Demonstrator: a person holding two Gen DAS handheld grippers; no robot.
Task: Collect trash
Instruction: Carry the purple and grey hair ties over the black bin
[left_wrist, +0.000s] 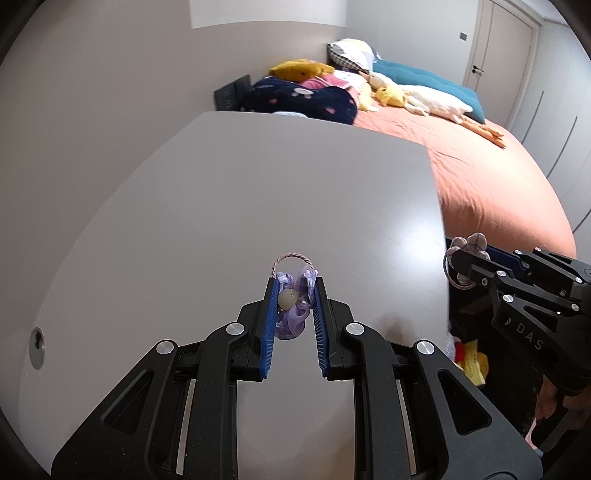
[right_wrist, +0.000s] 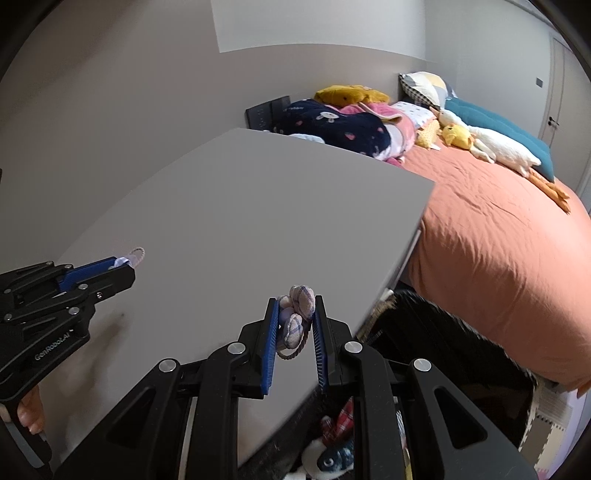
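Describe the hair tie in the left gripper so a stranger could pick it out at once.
Start at the grey table beside the orange bed. Above it, the left gripper pinches a purple hair tie. Unlike the checked fabric one in the right gripper, it has sheer ribbon and a pale bead.

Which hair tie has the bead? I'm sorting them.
The purple hair tie in the left hand-held gripper; the checked fabric hair tie in the right hand-held gripper shows none.

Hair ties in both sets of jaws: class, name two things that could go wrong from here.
1. The purple hair tie is pinched only by its soft bow in the left gripper; it may slip out.
2. The checked hair tie in the right gripper hangs near the table edge; its dangling loop might snag.
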